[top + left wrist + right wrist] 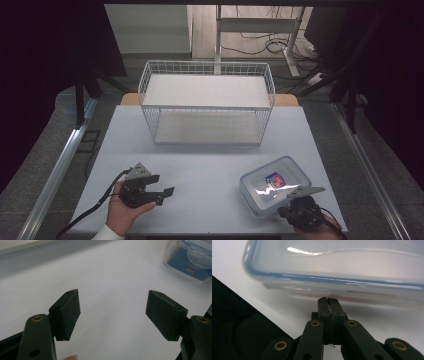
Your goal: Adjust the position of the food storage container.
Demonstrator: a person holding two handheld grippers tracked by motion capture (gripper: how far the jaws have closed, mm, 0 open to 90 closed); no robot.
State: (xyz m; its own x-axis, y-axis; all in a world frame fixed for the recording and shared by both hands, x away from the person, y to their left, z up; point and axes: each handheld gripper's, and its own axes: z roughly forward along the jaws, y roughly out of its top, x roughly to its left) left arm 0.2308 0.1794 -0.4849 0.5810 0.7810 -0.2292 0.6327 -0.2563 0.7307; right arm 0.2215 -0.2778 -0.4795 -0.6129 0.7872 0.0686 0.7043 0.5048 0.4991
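1. Food container (clear, blue-rimmed lid) sits on the tabletop, near right.
2. Right gripper, jaws together, empty, just beside it: should spread first.
3. Left gripper waits, jaws apart.

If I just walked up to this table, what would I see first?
Probably the big white wire basket standing at the far middle of the pale table. Next comes the clear plastic box with a blue-rimmed lid at the near right, with the shut right gripper right at its edge. The left gripper hangs wide open over bare tabletop.
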